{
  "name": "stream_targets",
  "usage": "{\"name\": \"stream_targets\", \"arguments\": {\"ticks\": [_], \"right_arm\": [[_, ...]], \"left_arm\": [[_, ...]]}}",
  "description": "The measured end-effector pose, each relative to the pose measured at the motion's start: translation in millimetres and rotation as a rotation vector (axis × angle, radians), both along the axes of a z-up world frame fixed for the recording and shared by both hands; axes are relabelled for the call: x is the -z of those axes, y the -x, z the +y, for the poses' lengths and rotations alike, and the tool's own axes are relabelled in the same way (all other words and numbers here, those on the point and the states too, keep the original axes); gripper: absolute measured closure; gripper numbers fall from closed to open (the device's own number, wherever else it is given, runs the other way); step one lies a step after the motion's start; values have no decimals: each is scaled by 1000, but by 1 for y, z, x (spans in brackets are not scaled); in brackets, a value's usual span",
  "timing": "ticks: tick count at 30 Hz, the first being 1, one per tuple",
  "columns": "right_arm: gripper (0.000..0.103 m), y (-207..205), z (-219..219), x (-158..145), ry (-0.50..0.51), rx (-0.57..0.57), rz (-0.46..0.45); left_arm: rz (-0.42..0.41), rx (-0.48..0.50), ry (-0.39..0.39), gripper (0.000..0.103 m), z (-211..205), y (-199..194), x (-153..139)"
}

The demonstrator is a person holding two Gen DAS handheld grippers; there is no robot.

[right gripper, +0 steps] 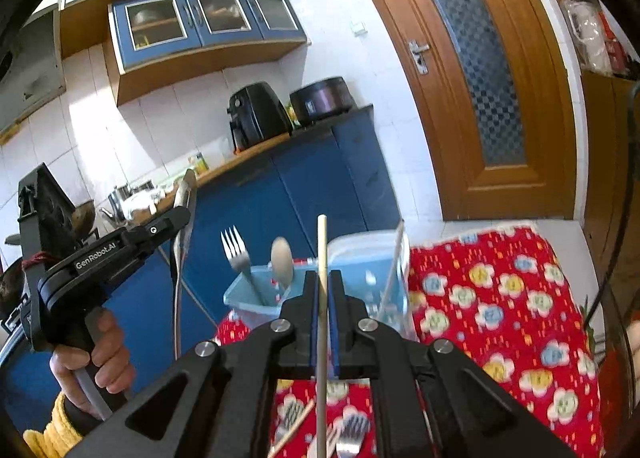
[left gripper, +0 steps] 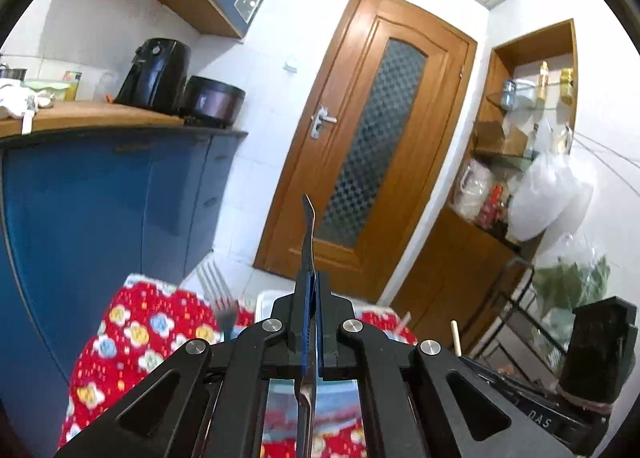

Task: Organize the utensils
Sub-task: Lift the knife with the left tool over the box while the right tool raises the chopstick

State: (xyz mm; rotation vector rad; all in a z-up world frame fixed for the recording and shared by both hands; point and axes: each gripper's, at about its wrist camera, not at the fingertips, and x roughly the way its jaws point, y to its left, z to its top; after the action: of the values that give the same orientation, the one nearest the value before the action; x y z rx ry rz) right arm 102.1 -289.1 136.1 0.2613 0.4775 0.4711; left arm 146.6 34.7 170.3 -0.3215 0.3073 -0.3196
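Clamping a wooden chopstick (right gripper: 322,298) upright in the right gripper (right gripper: 323,322), lower centre. Gripping a metal spoon (right gripper: 183,226) in the left gripper (right gripper: 182,218) at left — jaws narrow. Standing further back, centre: fork (right gripper: 236,254) and another spoon (right gripper: 282,260) in the blue holder (right gripper: 244,298) on the red flowered cloth (right gripper: 500,318).

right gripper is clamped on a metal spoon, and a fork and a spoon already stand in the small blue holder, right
Not quite. The right gripper is shut on a wooden chopstick, not a metal spoon, as the right wrist view shows. The metal spoon is the one in the left gripper. The rest holds: a fork and a spoon stand in the small blue holder.
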Motion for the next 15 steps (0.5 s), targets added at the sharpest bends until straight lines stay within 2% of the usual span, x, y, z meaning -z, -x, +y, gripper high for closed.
{"name": "stream_targets", "arguments": {"ticks": [9,15], "right_arm": [[97,-38,10,-27,6,30,-109],[97,-66,20,-31,20,72,-167]], "left_arm": [[-104,-54,10,101,-2,-39,-29],[-146,-91,15,101,-4,-62,-24]]}}
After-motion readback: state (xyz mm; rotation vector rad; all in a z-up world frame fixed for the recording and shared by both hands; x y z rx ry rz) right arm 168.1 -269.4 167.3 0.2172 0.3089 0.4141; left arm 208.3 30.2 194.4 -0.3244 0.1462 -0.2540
